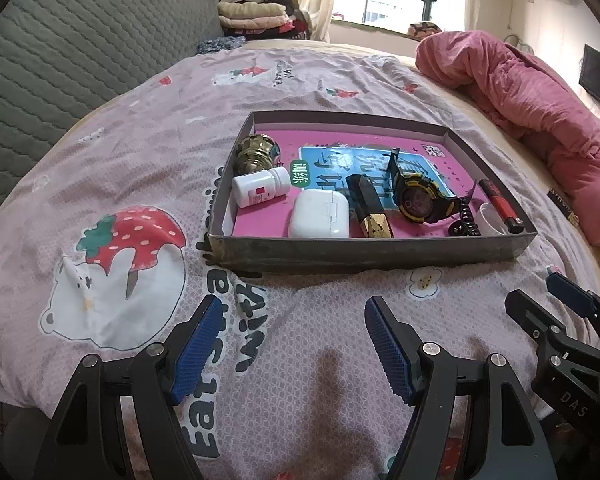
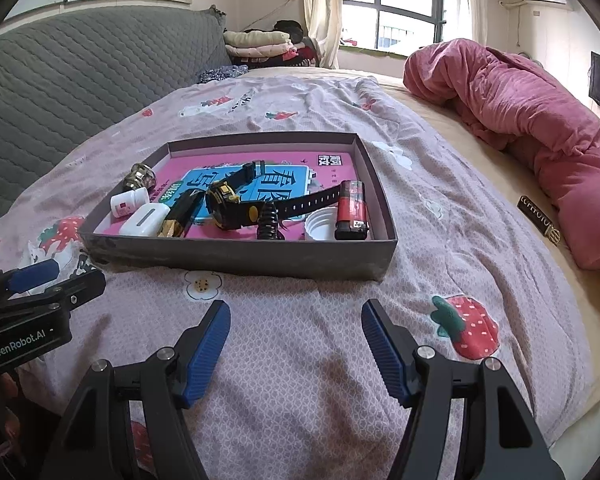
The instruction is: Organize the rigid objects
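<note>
A shallow grey box point(image 1: 364, 252) point(image 2: 236, 254) with a pink lining sits on the bed. In it lie a brass knob point(image 1: 256, 154), a white pill bottle point(image 1: 260, 188), a white earbud case point(image 1: 320, 214), a black and gold bar point(image 1: 370, 208), a black and yellow watch point(image 1: 418, 200) point(image 2: 236, 204), a black coil point(image 1: 466, 220), a white cap point(image 2: 320, 224) and a red and black lighter point(image 2: 352, 210). My left gripper point(image 1: 294, 320) is open and empty in front of the box. My right gripper point(image 2: 296, 320) is open and empty too, beside the left.
The bed carries a pink strawberry-print sheet point(image 1: 140, 160). A rolled pink quilt point(image 2: 532, 128) lies to the right with a small dark tag point(image 2: 538, 220) beside it. A grey quilted headboard point(image 1: 60, 60) stands at the left. Folded clothes point(image 2: 260, 44) sit by the window.
</note>
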A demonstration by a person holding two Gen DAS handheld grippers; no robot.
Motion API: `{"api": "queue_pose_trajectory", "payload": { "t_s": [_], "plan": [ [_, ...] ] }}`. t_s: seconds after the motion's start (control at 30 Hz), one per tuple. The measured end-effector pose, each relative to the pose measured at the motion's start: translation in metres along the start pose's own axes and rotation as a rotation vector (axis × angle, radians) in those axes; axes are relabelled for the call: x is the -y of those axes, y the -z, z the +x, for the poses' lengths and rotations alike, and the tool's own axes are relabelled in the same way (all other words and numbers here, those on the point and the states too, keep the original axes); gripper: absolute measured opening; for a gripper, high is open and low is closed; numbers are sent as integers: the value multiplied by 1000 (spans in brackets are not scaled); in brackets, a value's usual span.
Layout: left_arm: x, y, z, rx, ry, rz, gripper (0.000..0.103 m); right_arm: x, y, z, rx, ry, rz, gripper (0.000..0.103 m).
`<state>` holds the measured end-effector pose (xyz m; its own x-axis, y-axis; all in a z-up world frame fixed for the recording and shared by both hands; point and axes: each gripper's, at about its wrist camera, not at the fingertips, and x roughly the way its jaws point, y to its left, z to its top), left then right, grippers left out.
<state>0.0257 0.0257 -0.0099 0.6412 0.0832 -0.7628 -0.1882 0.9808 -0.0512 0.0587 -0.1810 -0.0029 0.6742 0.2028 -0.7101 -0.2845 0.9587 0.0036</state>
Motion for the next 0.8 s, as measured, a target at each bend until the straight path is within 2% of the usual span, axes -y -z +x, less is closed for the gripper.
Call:
{"api": "queue_pose_trajectory", "payload": {
  "t_s": [0.23,0.4,0.8],
  "plan": [
    [9,5,-9,2,-2,36,75,-4,1,-5,-8,19,-28,67],
    [15,8,-29,15,19,51,75,-4,1,-20,-13,26,-25,67],
    [10,7,-71,23,37,7,75,-8,1,-71,38,3,-9,67]
  ]
}}
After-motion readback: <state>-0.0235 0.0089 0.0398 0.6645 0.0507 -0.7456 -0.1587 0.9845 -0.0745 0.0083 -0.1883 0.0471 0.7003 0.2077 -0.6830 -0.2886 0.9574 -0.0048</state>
